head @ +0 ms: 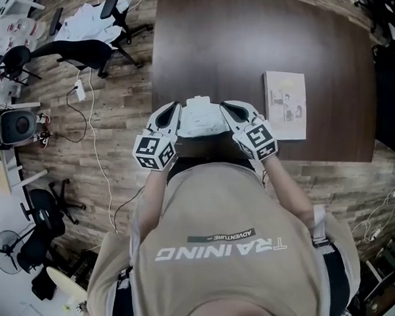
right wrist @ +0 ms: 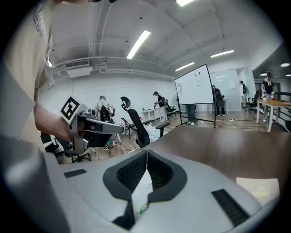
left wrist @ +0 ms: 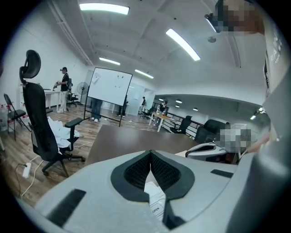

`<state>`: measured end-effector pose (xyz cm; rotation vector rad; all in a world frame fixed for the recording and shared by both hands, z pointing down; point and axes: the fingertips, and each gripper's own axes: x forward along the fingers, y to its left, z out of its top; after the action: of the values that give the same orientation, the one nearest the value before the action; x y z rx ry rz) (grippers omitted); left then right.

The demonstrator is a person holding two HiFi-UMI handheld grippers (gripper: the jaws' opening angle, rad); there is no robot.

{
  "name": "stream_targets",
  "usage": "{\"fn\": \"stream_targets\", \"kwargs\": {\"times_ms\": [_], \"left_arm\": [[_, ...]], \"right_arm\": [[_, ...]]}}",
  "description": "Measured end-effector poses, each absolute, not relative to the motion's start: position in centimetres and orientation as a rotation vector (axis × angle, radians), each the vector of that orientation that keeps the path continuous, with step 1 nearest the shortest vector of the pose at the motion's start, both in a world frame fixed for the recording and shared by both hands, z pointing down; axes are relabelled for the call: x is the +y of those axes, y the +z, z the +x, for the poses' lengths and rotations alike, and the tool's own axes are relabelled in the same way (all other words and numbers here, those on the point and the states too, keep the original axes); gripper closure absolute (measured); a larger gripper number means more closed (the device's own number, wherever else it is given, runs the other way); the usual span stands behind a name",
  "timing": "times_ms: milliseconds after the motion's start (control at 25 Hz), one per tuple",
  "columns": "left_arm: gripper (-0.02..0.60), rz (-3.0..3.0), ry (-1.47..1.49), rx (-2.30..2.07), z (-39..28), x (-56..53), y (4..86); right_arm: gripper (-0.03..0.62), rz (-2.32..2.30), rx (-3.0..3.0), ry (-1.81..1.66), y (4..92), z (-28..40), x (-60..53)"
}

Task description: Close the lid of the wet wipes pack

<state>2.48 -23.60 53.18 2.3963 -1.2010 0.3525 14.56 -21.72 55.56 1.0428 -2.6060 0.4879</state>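
Note:
The white wet wipes pack [head: 201, 118] is at the near edge of the dark brown table [head: 256, 45], held between both grippers. My left gripper [head: 176, 114] is shut on the pack's left end. In the left gripper view the pads [left wrist: 136, 170] meet around a white fold of the pack [left wrist: 155, 196]. My right gripper [head: 227, 113] is shut on the right end, its pads [right wrist: 159, 172] pinching white wrapper [right wrist: 142, 185]. I cannot tell how the lid stands.
A thin booklet [head: 285, 104] lies on the table just right of the pack, also visible as a pale booklet [right wrist: 257, 191] beside my right gripper. Office chairs [head: 91, 49] and cables stand on the wooden floor to the left. A whiteboard [left wrist: 109, 86] stands beyond the table.

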Motion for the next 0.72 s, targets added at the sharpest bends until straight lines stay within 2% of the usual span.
{"fn": "stream_targets", "kwargs": {"times_ms": [520, 720], "left_arm": [[0.571, 2.404, 0.351, -1.184, 2.5, -22.6, 54.1], [0.571, 2.383, 0.26, -1.163, 2.3, -22.5, 53.9]], "right_arm": [[0.579, 0.931, -2.547, 0.55, 58.3, 12.9, -22.9], [0.578, 0.947, -2.511, 0.61, 59.2, 12.2, -23.3]]}}
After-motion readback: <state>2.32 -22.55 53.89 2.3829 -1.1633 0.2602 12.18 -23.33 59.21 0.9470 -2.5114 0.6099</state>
